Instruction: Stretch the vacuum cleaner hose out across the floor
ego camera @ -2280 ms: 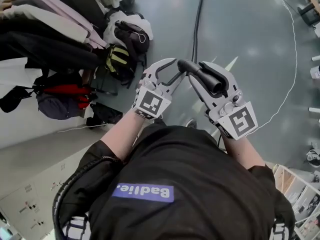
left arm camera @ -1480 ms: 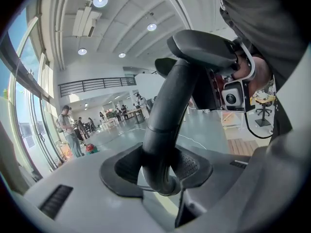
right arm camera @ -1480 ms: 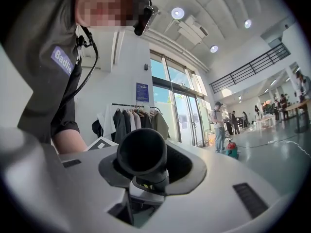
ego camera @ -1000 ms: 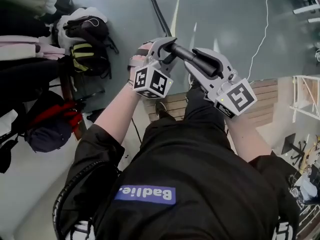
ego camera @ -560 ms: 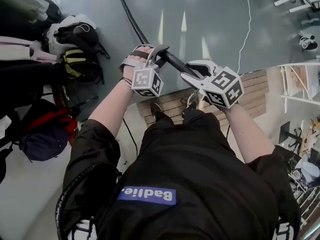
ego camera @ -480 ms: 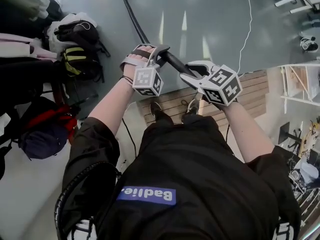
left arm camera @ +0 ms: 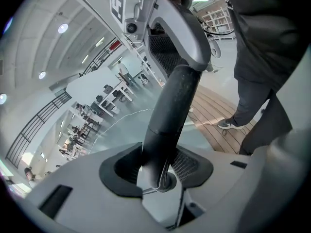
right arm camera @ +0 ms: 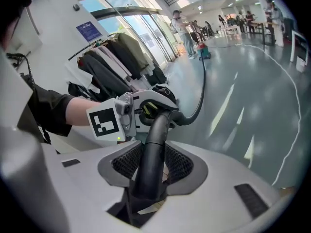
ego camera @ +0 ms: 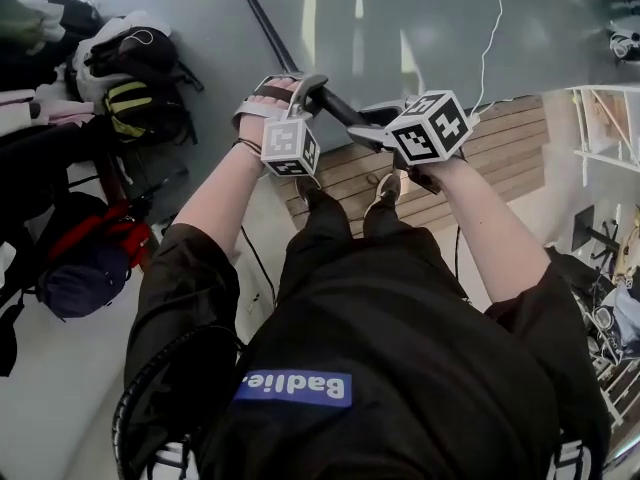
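Two grippers are working on one vacuum hose (ego camera: 264, 20). The left gripper (ego camera: 316, 88) is clamping the hose's stiff black end piece, its pads pressing on both sides. The right gripper (ego camera: 372, 130) is pinching the same end piece just beside the left one. Its jaws have just been opening a little, yet the tube is sitting between the pads and touching both. Each gripper is carrying one marker cube (two in all).

From the grippers the hose is running away in a single long line over the glossy grey-green floor (ego camera: 420, 28). It is heading toward a small teal object (right arm camera: 204, 53) far off, possibly the cleaner itself. The person is standing with both shoes (ego camera: 385, 190) on a wooden platform (ego camera: 505, 153) at the floor's edge.

One thin white cable (ego camera: 487, 38) is trailing across the floor to the right of the hose, well apart from it. Several bags (ego camera: 135, 103) are lying heaped at the left by a clothes rail (right arm camera: 114, 57), near the hose but not on it. One white shelf unit (ego camera: 605, 133) is standing at the right.
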Demonstrator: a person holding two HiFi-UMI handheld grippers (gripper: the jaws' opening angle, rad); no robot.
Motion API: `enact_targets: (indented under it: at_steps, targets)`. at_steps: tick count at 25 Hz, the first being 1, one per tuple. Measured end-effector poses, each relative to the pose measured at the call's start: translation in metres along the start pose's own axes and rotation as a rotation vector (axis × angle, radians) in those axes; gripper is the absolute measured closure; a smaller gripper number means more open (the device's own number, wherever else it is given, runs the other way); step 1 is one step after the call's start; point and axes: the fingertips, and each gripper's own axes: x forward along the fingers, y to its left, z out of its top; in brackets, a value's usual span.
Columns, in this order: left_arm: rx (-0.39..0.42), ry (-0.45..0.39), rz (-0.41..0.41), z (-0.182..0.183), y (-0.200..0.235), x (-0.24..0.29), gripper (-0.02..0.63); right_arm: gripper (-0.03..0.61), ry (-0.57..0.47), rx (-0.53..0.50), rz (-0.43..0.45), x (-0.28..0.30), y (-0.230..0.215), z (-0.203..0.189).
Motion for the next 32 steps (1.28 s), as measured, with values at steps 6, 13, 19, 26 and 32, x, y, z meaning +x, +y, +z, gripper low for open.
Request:
enact_targets:
  at_steps: [6,13,19,26,32]
  targets:
    - [-0.091,-0.004,-0.009,0.005,-0.025,0.030,0.430,0.430,-0.054,0.037,-0.017,0.001,-0.025,-0.027]
    - [-0.261,0.000,-0.002,-0.038,-0.054,0.020,0.426,0.434,-0.039,0.063,-0.085,0.021,-0.033,-0.047]
    - [-0.502,0.029,0.084,-0.065,-0.085,-0.012,0.426,0.436,0.027,0.037,-0.117,0.045,-0.066,-0.091]
    - [-0.758,0.035,0.266,-0.055,-0.126,-0.014,0.426,0.436,0.106,-0.056,-0.117,0.122,-0.153,-0.198]
    - [-0.921,-0.093,0.414,-0.015,-0.162,0.013,0.428,0.437,0.204,-0.144,-0.128,0.210,-0.239,-0.331]
